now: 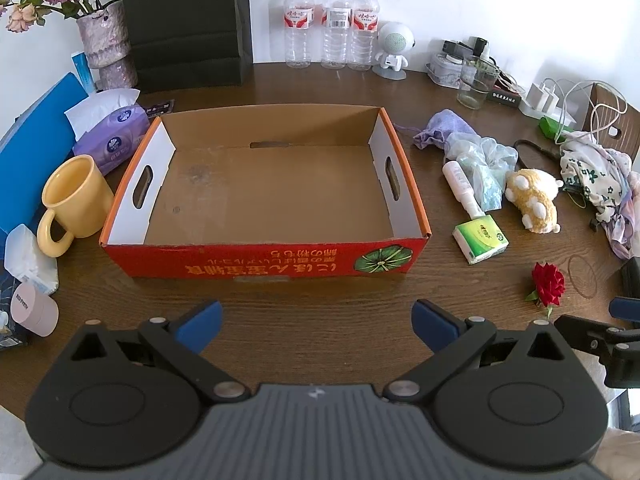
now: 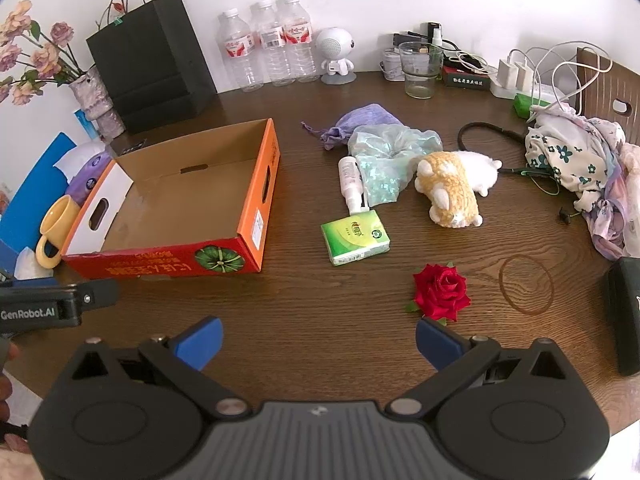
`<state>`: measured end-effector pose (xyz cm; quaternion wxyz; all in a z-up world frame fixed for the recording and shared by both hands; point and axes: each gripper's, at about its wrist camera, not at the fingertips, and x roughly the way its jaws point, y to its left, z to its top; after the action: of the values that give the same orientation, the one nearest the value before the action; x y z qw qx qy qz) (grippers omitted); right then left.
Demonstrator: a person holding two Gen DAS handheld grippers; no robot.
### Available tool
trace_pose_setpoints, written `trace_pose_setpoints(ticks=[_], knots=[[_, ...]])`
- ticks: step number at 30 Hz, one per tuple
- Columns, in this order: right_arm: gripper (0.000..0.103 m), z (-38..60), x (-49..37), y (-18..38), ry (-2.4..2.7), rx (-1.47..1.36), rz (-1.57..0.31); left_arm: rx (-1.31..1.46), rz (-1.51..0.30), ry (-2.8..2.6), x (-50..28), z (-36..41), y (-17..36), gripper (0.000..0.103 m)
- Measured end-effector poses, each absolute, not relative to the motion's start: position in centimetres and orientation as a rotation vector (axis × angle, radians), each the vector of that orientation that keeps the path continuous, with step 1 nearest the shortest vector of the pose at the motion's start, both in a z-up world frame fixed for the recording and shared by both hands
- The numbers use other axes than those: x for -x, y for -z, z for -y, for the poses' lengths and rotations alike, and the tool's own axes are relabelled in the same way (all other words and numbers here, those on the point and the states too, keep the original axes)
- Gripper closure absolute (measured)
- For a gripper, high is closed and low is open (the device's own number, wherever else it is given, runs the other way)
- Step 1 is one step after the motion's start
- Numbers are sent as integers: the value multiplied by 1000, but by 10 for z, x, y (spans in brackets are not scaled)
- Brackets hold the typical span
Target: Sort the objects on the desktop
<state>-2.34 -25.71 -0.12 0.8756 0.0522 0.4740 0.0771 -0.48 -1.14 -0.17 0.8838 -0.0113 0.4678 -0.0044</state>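
Both hand-held grippers — left [image 1: 316, 326], right [image 2: 318, 344] — are hovering with jaws apart, holding nothing. That rose [image 2: 440, 291] is looking soft and light — I'd be pinching its stem.

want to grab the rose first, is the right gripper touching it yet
Apart. The right wrist view shows bare table between the red rose and the open right gripper.

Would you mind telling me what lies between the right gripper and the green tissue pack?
Only bare wooden table lies between the right gripper and the green tissue pack, as the right wrist view shows. The red rose sits off to the right of that stretch.
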Motion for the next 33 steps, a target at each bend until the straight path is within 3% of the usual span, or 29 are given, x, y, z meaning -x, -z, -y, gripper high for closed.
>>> trace_pose_setpoints(ticks=[33], knots=[[0, 258, 22, 4, -155, -107, -998, 32, -993, 18, 0, 11, 6, 0]])
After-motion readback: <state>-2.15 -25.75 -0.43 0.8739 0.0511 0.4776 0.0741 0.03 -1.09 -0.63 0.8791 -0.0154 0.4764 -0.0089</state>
